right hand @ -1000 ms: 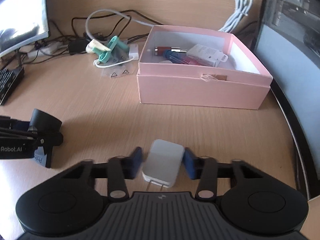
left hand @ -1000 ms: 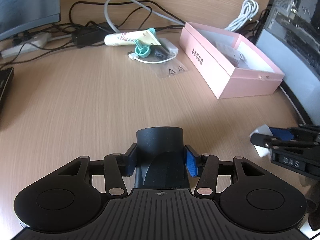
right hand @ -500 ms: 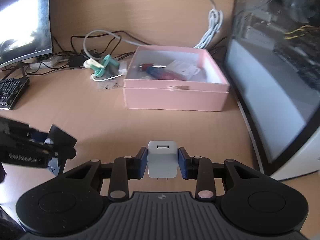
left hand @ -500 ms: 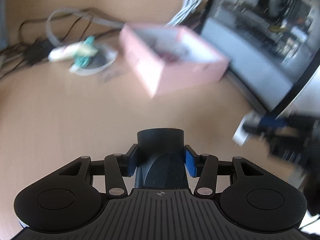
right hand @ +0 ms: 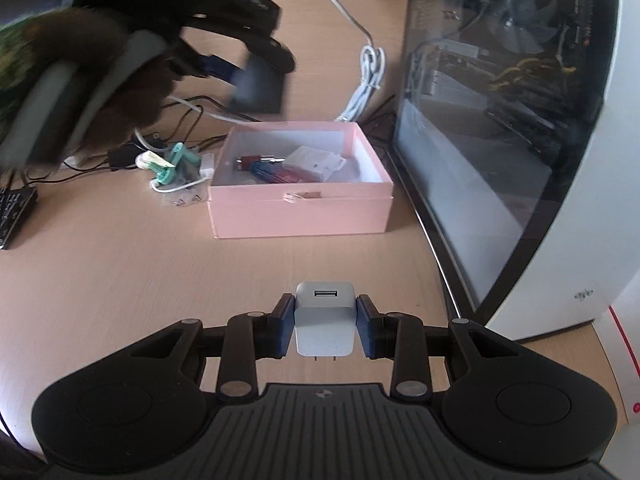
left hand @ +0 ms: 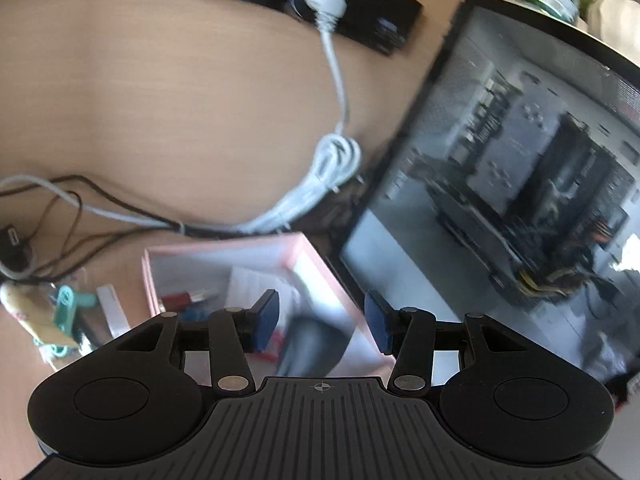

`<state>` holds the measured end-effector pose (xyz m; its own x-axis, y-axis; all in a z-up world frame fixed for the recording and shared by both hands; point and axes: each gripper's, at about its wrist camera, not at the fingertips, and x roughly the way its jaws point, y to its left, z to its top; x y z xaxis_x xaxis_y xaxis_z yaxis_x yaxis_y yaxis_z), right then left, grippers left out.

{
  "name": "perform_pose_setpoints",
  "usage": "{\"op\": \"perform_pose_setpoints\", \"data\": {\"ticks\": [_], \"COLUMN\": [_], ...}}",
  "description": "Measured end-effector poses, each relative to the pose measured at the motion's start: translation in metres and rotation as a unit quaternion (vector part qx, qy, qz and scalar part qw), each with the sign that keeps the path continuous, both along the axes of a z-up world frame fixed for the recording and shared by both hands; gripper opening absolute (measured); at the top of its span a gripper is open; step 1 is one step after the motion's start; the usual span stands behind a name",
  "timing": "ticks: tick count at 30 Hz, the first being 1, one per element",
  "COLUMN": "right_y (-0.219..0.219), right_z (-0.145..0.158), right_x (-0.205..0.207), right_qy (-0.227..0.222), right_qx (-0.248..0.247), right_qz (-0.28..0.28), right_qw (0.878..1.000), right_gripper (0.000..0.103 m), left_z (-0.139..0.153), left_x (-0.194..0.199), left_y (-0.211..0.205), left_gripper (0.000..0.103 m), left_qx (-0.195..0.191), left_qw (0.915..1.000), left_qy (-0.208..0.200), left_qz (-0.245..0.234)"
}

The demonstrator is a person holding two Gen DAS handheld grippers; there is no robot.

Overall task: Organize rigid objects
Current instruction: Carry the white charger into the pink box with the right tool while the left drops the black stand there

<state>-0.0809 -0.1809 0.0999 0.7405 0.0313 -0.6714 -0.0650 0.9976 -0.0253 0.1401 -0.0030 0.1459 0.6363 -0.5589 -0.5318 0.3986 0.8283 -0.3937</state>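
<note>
The right gripper (right hand: 325, 316) is clamped on a white USB charger (right hand: 325, 318), held above the counter (right hand: 120, 280) in front of the pink box (right hand: 300, 216). The left gripper (left hand: 322, 320) stands open over that box, pads clear of a blurred dark cylinder (left hand: 310, 346) dropping between them into it. Red and blue items lie inside the box.

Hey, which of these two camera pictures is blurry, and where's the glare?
Left wrist view: motion-smeared, worst over the pink box and the computer case glass. Right wrist view: mostly sharp, charger crisp, only the left hand-held gripper smears; reflections on the glass.
</note>
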Motion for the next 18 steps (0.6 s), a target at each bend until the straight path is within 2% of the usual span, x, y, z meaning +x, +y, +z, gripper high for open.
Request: {"op": "perform_pose_setpoints", "data": {"ticks": [3, 6, 9, 14, 17, 18], "right_y": [-0.006, -0.011, -0.014, -0.015, -0.014, -0.015], "right_z": [-0.003, -0.006, 0.003, 0.045, 0.079, 0.089], "right_x": [0.000, 0.003, 0.013, 0.059, 0.104, 0.122], "right_qy": [0.005, 0.009, -0.005, -0.056, -0.099, -0.107], "right_qx": [0.006, 0.007, 0.003, 0.009, 0.003, 0.004], "right_qz": [-0.009, -0.013, -0.006, 0.024, 0.025, 0.024], "right_qw": [1.000, 1.000, 1.000, 0.998, 0.995, 0.994], "right_gripper": [0.032, 0.032, 0.032, 0.032, 0.032, 0.037], "left_z": [-0.008, -0.017, -0.034, -0.079, -0.092, -0.094], "left_x": [-0.011, -0.028, -0.058, -0.101, -0.117, -0.120], "left_y": [0.010, 0.035, 0.065, 0.101, 0.123, 0.129], "left_gripper": [0.052, 0.052, 0.052, 0.052, 0.052, 0.052], "left_qx": [-0.003, -0.014, -0.001, 0.016, 0.016, 0.020], "left_qw": [0.9998, 0.9995, 0.9991, 0.9935, 0.9883, 0.9868], "left_qy": [-0.013, 0.001, 0.018, 0.097, 0.121, 0.125], "left_qz": [0.017, 0.028, 0.038, 0.058, 0.092, 0.102]}}
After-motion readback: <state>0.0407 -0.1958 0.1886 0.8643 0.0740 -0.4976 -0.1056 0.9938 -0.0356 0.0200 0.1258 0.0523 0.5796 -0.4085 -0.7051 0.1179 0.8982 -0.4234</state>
